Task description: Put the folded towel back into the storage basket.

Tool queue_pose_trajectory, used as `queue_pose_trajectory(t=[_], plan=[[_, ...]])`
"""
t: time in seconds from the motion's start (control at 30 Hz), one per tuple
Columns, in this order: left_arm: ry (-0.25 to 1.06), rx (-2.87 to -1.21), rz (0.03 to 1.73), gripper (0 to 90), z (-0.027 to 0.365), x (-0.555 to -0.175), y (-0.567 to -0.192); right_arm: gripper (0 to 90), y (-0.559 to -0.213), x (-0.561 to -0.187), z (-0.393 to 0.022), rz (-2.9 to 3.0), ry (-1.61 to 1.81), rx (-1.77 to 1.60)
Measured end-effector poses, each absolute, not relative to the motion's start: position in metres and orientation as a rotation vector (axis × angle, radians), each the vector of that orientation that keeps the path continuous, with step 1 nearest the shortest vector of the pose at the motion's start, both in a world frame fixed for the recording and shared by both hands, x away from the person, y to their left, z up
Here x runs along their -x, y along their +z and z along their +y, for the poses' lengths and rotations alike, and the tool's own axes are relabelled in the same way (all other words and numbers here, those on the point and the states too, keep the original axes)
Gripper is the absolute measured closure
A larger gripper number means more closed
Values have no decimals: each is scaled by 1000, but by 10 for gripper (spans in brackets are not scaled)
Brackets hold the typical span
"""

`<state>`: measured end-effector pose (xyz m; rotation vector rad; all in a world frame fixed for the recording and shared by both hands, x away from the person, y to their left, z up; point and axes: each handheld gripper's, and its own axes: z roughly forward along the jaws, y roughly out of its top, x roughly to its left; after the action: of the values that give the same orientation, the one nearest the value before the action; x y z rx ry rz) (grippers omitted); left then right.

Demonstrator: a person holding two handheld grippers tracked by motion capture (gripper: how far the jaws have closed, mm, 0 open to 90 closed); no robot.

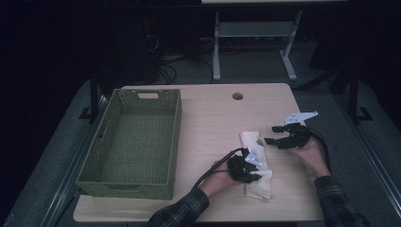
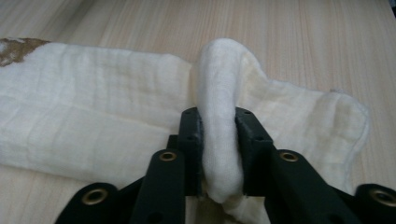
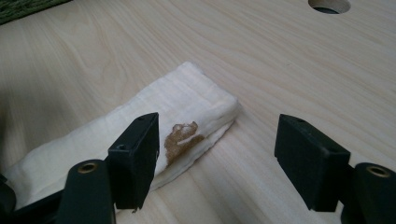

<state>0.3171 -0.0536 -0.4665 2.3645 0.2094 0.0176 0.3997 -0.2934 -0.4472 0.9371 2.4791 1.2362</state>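
Observation:
A folded cream cloth (image 1: 253, 161) with a brown stain (image 3: 181, 138) near its far end lies on the wooden table, right of centre. My left gripper (image 1: 254, 176) sits over the cloth's near end and is shut on a pinched-up fold of the cloth (image 2: 219, 135), which bulges between the jaws. My right gripper (image 1: 270, 135) hovers just right of the cloth's far end, jaws wide apart with nothing between them. In the right gripper view the stained end of the cloth (image 3: 187, 107) lies just past the left jaw.
An empty green woven basket (image 1: 174, 137) stands on the left half of the table. A round cable hole (image 1: 237, 96) sits near the far edge. Bare tabletop (image 1: 213, 123) lies between basket and cloth. Desk legs and cables stand beyond the table.

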Motion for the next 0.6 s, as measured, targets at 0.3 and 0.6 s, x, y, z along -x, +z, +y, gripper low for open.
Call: queue_pose_trajectory(t=[0.3,0.6], plan=[[-47,-2357,299,784,-38,-311,-461,299,-438,-398,-285,2559,1298,-778],[-81,-2344,342,783,-14,-295,-458,293,-434,-411,-254,2723,1235,-552]])
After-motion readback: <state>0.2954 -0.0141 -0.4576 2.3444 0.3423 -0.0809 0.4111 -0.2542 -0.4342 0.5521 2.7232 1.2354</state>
